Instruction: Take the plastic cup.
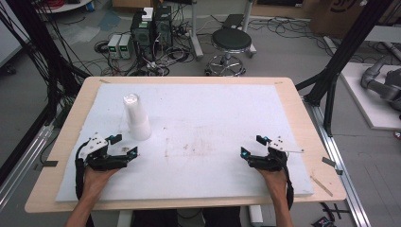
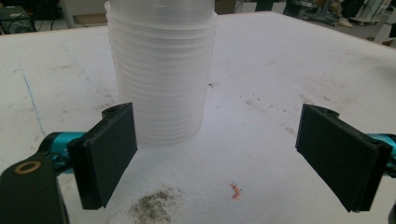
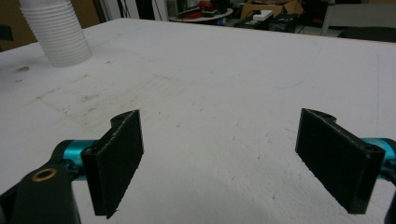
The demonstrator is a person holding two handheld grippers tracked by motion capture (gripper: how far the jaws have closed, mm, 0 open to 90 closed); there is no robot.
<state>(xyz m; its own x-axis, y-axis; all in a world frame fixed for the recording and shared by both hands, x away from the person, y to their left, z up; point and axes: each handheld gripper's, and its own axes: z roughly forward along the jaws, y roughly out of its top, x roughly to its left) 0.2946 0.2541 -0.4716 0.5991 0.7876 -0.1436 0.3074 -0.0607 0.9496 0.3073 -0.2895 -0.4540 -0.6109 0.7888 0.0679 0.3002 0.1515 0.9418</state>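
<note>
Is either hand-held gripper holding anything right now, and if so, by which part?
Nothing is held. The left hand-held gripper is open just short of the stack of plastic cups, and the right hand-held gripper is open over the bare white mat.

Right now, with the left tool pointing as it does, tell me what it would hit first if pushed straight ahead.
The left tool, jaws open, would probably meet the tall stack of translucent white plastic cups first. The stack stands just ahead but left of centre, so the left jaw would likely catch it; depth is uncertain.
</note>
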